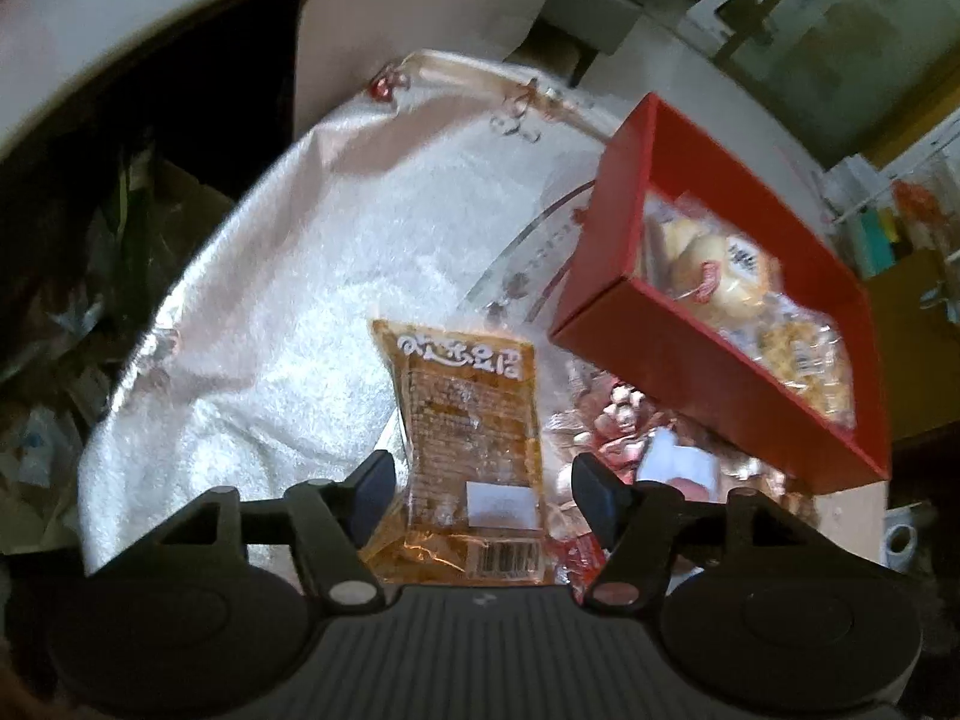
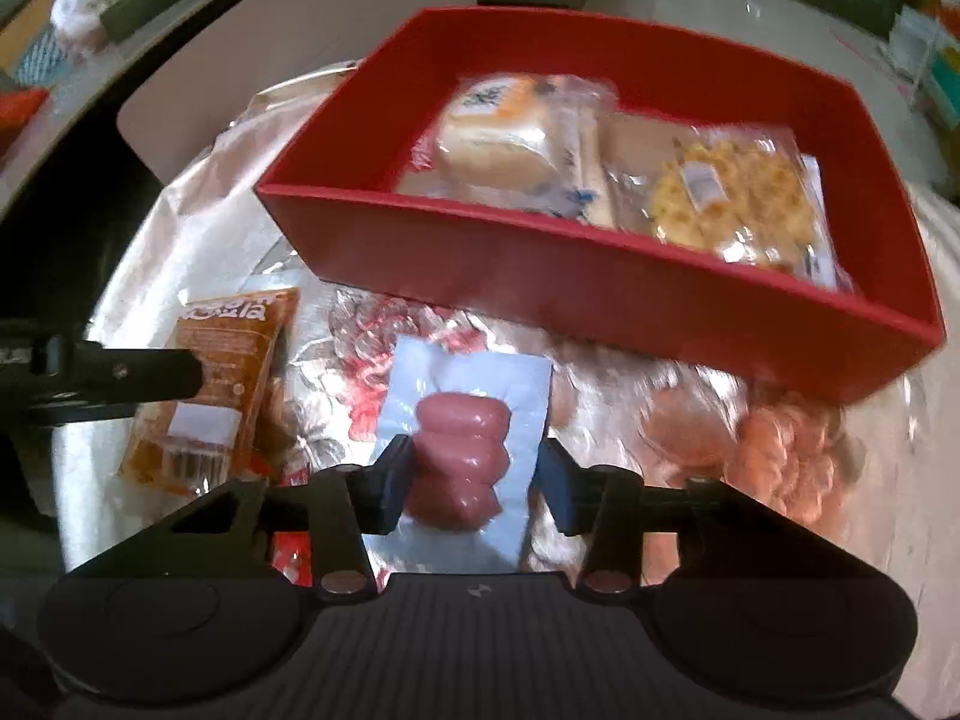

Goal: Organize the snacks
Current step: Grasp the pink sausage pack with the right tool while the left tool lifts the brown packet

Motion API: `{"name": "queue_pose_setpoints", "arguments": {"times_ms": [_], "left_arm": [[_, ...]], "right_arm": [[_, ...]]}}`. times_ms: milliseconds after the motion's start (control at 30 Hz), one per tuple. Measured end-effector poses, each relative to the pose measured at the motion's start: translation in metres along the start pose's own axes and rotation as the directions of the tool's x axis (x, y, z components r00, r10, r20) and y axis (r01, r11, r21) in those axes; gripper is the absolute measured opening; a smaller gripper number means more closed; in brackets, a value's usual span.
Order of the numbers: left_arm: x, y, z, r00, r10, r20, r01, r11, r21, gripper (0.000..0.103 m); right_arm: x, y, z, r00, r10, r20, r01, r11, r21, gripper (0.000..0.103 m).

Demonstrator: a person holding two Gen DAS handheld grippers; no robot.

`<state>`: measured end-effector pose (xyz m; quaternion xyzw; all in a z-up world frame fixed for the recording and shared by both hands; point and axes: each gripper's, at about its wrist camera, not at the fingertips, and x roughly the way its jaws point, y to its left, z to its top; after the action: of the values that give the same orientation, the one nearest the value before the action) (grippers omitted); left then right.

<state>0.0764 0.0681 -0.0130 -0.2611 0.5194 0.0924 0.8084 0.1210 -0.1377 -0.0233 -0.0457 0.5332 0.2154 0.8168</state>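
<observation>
Right wrist view shows the right gripper (image 2: 474, 477) low in the frame, its jaws drawn in against the two sides of a vacuum-sealed sausage pack (image 2: 465, 450); the left pad touches the pink sausages, the right pad meets the clear film edge, so it appears to be pinching the pack. That pack looks light and slick, the film floppy at its margins and the sausages inside firm yet yielding; a hold across the thick middle, as here, seems safer than one on the thin border, which could slide out. Above it, across the upper half of the frame, sits the red box (image 2: 600, 294), with a wrapped bun (image 2: 498, 138) and a bag of yellow biscuits (image 2: 732, 204) inside.

Left wrist view has the left gripper (image 1: 483, 495) at lower centre, jaws spread, clear of the orange snack packet (image 1: 468, 444) lying between them on the shiny foil cloth (image 1: 288, 300). That packet looks flat, soft and crinkly, best taken across its narrow width.

Motion blur smears the printed labels, so no brand can be read. The box's far right corner is cut off in the left wrist view, and the reddish shapes under the foil glare at lower right of the right wrist view cannot be identified.
</observation>
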Motion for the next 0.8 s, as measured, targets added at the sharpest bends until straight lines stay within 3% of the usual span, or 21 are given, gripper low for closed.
{"name": "queue_pose_setpoints", "arguments": {"times_ms": [133, 233, 267, 400, 500, 567, 633, 733, 800], "left_arm": [[0.015, -0.012, -0.006, 0.998, 0.059, -0.022, -0.057, 0.997, 0.06, 0.065], [0.024, -0.015, -0.013, 0.995, 0.102, -0.013, -0.1, 0.99, 0.103, 0.065], [0.023, -0.017, -0.016, 0.993, 0.12, -0.001, -0.119, 0.986, 0.113, 0.059], [0.021, -0.014, -0.017, 0.989, 0.147, 0.013, -0.148, 0.98, 0.13, 0.046], [0.019, -0.01, -0.015, 0.988, 0.155, 0.023, -0.156, 0.979, 0.133, 0.045], [0.019, -0.005, -0.013, 0.988, 0.156, 0.019, -0.157, 0.981, 0.113, 0.046], [0.019, -0.007, -0.014, 0.988, 0.155, 0.017, -0.156, 0.978, 0.136, 0.047], [0.022, -0.014, -0.019, 0.985, 0.169, 0.029, -0.171, 0.969, 0.18, 0.047], [0.021, -0.014, -0.019, 0.989, 0.148, 0.02, -0.149, 0.973, 0.177, 0.045]], "right_arm": [[-0.003, -0.009, -0.003, 1.0, 0.018, 0.023, -0.02, 0.997, 0.068, 0.059], [0.003, -0.01, -0.003, 0.999, 0.046, 0.014, -0.047, 0.995, 0.089, 0.073], [0.006, -0.005, -0.003, 0.999, 0.039, 0.019, -0.041, 0.996, 0.077, 0.079], [0.016, 0.016, -0.002, 0.999, -0.041, 0.022, 0.04, 0.999, 0.034, 0.086], [0.021, 0.021, -0.005, 0.998, -0.042, 0.037, 0.041, 0.999, 0.024, 0.092], [0.023, 0.019, -0.009, 0.998, 0.014, 0.064, -0.016, 0.999, 0.035, 0.102], [0.026, 0.022, -0.009, 0.999, 0.021, 0.048, -0.019, 0.999, -0.033, 0.103], [0.029, 0.042, -0.014, 0.997, -0.079, 0.015, 0.08, 0.982, -0.171, 0.098], [0.026, 0.045, -0.013, 0.994, -0.112, 0.006, 0.111, 0.975, -0.194, 0.085]]}}
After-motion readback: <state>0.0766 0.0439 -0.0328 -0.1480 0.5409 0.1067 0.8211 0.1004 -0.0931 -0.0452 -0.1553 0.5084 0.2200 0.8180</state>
